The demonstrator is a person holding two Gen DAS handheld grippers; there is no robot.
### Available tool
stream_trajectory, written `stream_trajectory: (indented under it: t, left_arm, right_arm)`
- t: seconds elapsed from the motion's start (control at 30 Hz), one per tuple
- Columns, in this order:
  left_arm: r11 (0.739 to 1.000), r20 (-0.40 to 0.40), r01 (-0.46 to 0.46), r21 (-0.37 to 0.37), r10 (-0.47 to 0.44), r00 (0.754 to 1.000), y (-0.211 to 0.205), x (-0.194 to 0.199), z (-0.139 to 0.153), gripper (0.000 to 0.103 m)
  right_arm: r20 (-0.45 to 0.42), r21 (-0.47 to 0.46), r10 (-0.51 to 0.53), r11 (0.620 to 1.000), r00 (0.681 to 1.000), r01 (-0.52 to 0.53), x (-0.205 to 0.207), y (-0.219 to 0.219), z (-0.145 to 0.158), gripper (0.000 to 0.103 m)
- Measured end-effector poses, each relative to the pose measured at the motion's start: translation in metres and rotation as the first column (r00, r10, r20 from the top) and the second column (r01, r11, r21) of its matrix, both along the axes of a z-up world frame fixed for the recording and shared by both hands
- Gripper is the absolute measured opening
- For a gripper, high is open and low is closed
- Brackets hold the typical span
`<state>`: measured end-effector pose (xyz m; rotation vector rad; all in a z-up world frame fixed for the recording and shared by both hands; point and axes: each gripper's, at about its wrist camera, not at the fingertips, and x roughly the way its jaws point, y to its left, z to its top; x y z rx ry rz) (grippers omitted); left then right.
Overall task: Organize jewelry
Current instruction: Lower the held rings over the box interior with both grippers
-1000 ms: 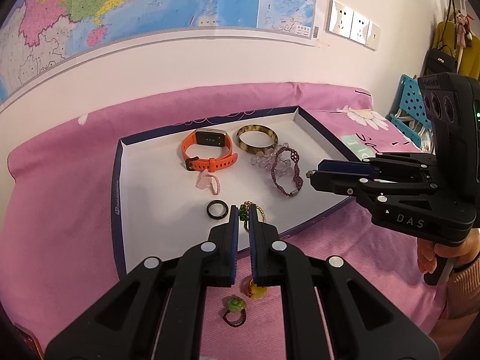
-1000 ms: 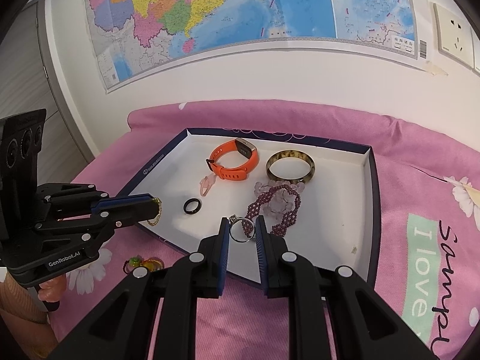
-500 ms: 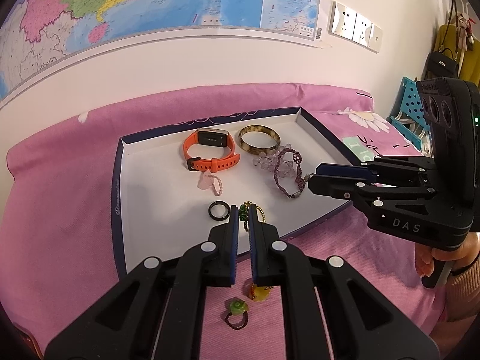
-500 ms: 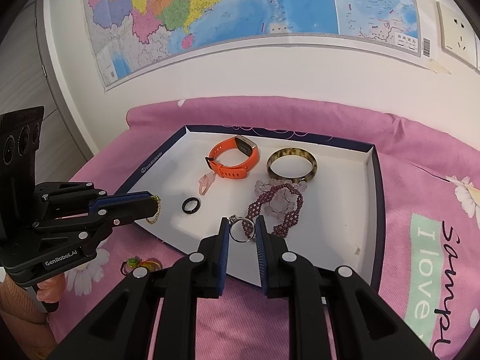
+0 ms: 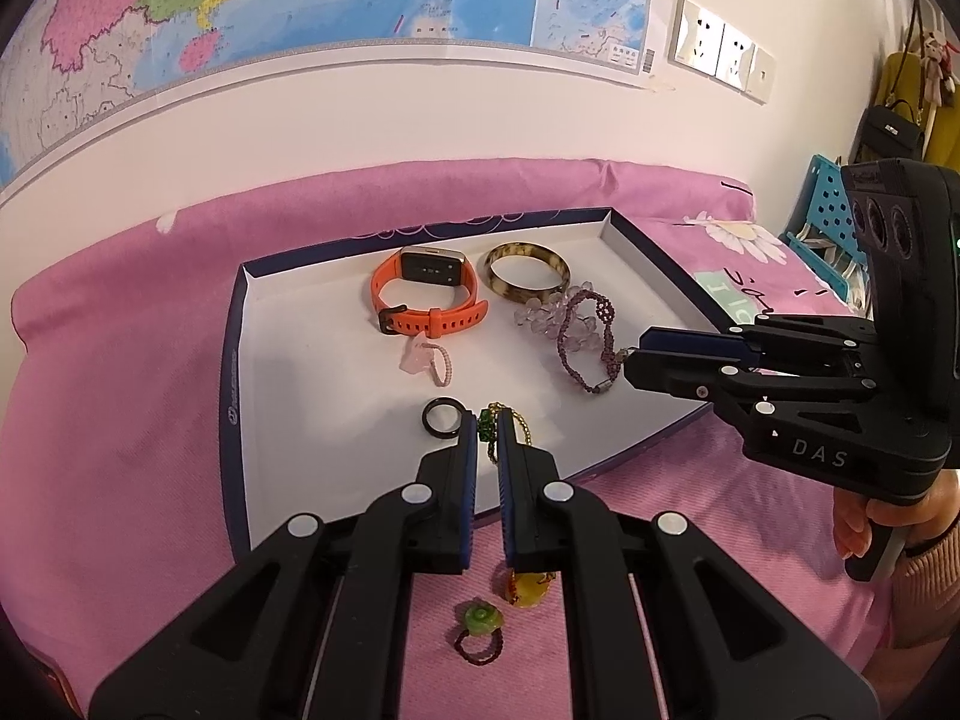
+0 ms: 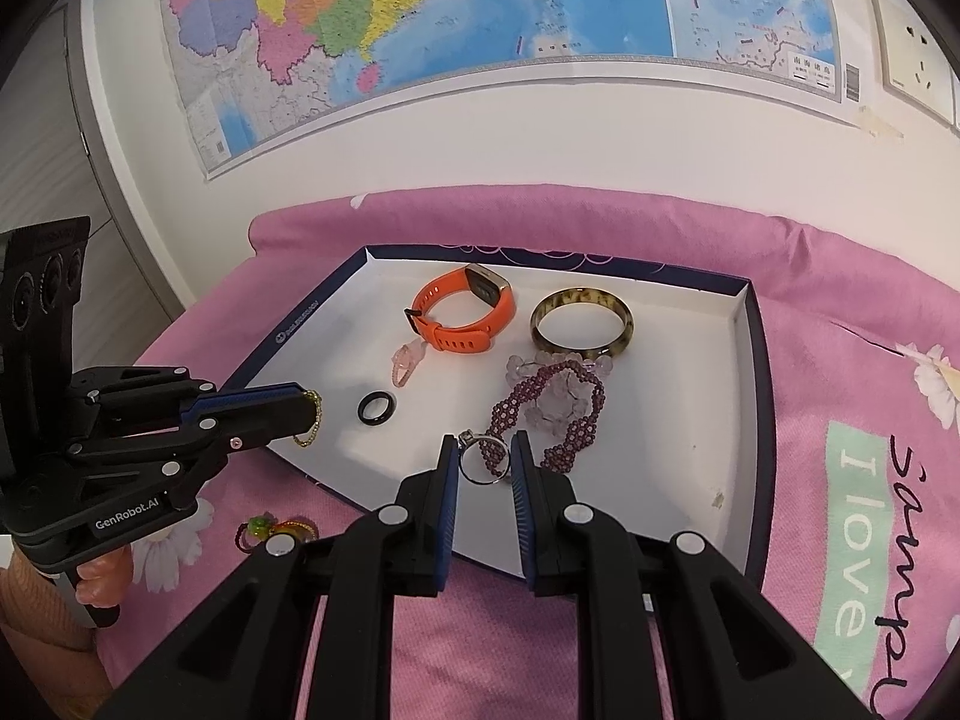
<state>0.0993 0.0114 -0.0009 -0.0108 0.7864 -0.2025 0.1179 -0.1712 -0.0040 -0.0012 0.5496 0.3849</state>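
A shallow white tray lies on a pink cloth. My left gripper is shut on a gold bead chain with a green bead, held over the tray's near edge. My right gripper is shut on a silver ring, held over the tray beside the purple beaded bracelet. In the tray lie an orange watch, a tortoiseshell bangle, a black ring and a pink charm.
On the cloth in front of the tray lie a green-topped ring and a yellow piece. A wall with a map stands behind. A blue rack stands at the far right.
Both grippers have drifted slightly over the tray, the right one a little nearer the purple bracelet. Both still hold their pieces.
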Motion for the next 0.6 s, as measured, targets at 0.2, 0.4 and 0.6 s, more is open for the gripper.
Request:
stream_trajectory:
  t: [0.2,0.4,0.6]
  left_arm:
    - [1.0,-0.008,-0.001,0.002,0.001,1.0,-0.0009,0.0007,-0.0023,0.007]
    - [1.0,-0.012,-0.003,0.0,0.003,1.0,0.0001,0.0011,-0.0028,0.007]
    - [1.0,-0.021,-0.003,-0.004,0.003,1.0,0.0001,0.0034,-0.0045,0.007]
  right_arm:
    - [-0.003,0.006,0.0,1.0,1.0,0.0,0.001,-0.0015,-0.0002,0.016]
    - [-0.009,0.01,-0.002,1.0,1.0,0.002,0.0028,-0.002,-0.0011,0.016]
    - [-0.016,0.013,-0.001,1.0,1.0,0.001,0.0051,-0.0017,-0.0024,0.016]
